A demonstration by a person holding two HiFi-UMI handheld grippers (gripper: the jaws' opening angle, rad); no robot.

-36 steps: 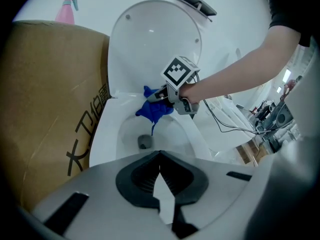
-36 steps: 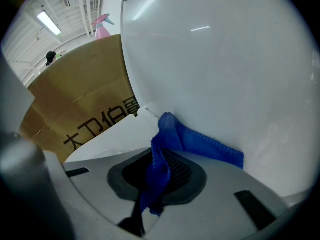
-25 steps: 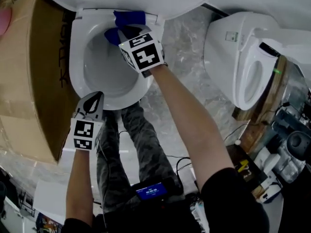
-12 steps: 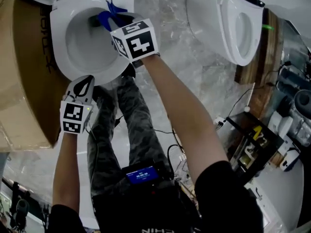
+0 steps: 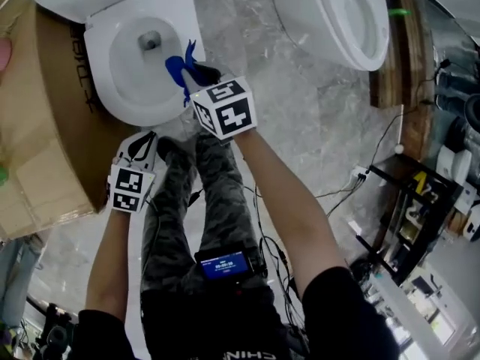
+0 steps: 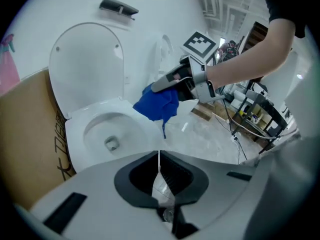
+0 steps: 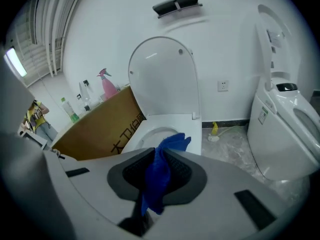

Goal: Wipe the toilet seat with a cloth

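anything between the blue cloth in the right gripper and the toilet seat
Nothing visible does. The right gripper holds the blue cloth over the edge of the toilet seat, whose lid is raised, with only open air between them. The left gripper is shut, empty and off to the side.

Right gripper (image 5: pixel 199 74) reaches out ahead, tilted down, jaws clamped on a blue cloth (image 5: pixel 178 69) that hangs past the tips. Right forearm (image 5: pixel 279 201) is stretched long behind it. Left gripper (image 5: pixel 142 147) sits nearer the body, jaws pressed together with nothing between them, left forearm (image 5: pixel 112 253) bare
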